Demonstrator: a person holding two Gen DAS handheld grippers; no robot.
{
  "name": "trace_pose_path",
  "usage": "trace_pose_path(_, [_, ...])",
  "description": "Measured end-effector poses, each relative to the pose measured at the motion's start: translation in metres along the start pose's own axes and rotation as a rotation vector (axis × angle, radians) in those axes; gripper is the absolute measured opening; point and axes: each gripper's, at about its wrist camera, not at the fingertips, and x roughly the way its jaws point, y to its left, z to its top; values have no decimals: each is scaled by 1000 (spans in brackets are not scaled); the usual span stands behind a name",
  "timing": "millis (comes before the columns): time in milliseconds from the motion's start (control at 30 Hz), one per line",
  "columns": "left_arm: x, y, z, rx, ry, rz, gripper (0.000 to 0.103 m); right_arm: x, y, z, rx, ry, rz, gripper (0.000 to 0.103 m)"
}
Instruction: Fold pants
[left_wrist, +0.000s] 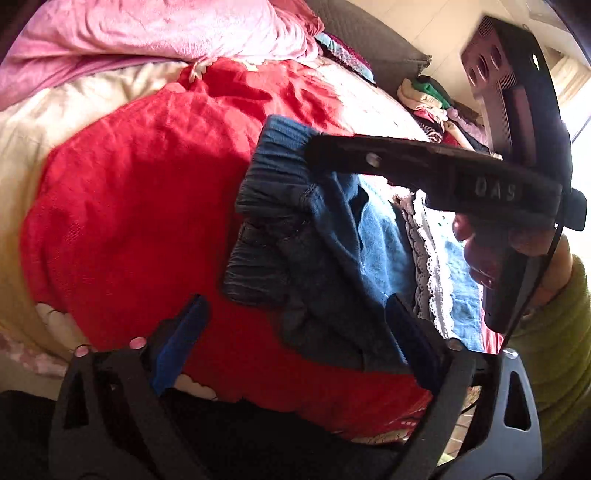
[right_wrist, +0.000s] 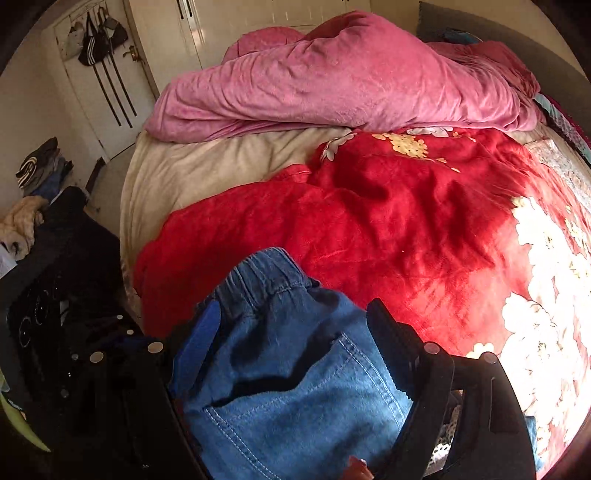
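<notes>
Blue denim pants (right_wrist: 295, 373) bunched on the red blanket (right_wrist: 388, 229) near the bed's (right_wrist: 177, 173) near edge, elastic waistband toward the pink duvet (right_wrist: 332, 85). Left gripper (left_wrist: 291, 339) low over them, fingers (left_wrist: 181, 343) spread wide, cloth between but ungripped. Right gripper (right_wrist: 295, 354) also wide apart in its own view, denim filling the gap, nothing pinched. In the left view, right gripper's body crossing above the waistband, hand (left_wrist: 487, 254) on its handle. White lace trim (left_wrist: 428, 258) beside the pants.
</notes>
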Motion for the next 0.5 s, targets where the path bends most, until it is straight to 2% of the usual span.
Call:
trace_pose_path(33, [2,0,-1,-4,7,0,80,5,1,3,-9,11,10,81])
trace_pose_path(267, [9,4,-4,-17,24,-10,76,41,5,9,-28,97,53,81])
trace_pose_path(367, [11,4,-4,-15,29,-9,75,45,7,6,-48,107,80,61])
trace_pose_path(500, [9,0,-4,-2,26,6,75,25,1,0,-27,40,112,37])
